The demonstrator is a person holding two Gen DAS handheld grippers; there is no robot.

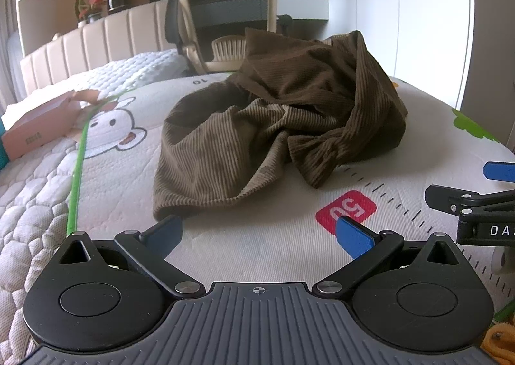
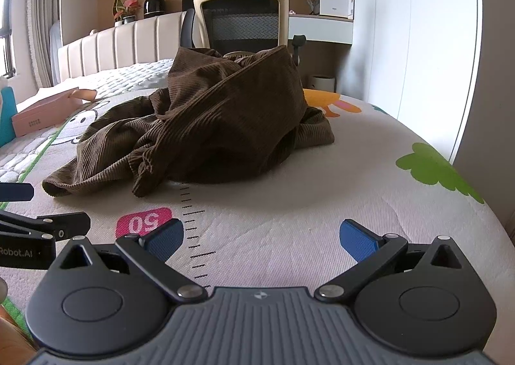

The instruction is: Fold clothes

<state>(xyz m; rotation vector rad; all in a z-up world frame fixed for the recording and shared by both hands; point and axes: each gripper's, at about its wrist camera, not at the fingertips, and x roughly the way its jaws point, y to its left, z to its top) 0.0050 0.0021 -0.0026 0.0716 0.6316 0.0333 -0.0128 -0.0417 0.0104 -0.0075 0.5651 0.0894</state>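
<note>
From my left gripper (image 1: 259, 233), fingers spread and empty, the brown corduroy garment (image 1: 276, 120) lies crumpled just ahead on the printed quilted mat (image 1: 106, 171), its hem near my left fingertip, so unfolding likely comes first. From my right gripper (image 2: 262, 239), likewise released, it heaps mid-mat before an office chair (image 2: 243, 17).
</note>
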